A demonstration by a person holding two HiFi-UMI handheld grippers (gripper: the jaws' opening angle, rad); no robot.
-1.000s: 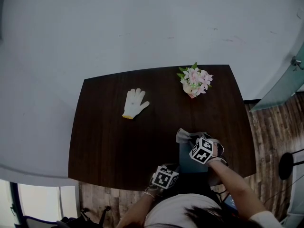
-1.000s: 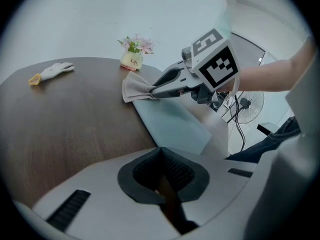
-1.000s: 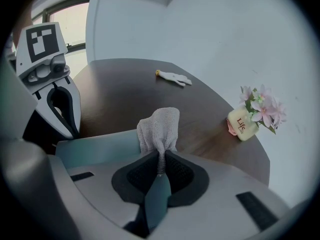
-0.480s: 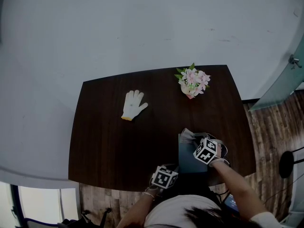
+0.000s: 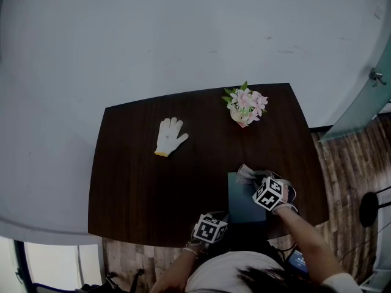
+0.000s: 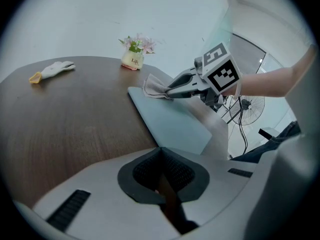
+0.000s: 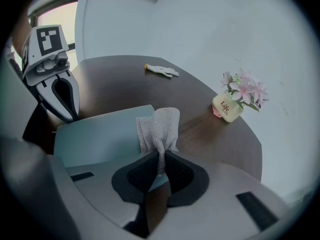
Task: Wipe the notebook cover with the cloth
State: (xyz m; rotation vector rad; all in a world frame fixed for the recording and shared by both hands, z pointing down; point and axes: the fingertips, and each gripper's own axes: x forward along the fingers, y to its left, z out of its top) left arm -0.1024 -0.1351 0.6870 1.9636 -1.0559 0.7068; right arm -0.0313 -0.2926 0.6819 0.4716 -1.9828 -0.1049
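The light is soft, even and a little dim, with no hard shadows. All views have strong fisheye bending and dark corners. The gripper views are slightly blurred near the lens.

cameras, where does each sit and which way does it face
Head view: on the person's head, facing steeply down on the table, notebook, glove and flowers; both forearms, left tool and right tool show.
Left gripper view: on the left tool, facing along its closed jaws over the notebook to the right tool; the right forearm shows.
Right gripper view: on the right tool, facing along jaws shut on the cloth toward the flowers; the left tool shows.
Shared: both gripper views show notebook, glove and flowers.
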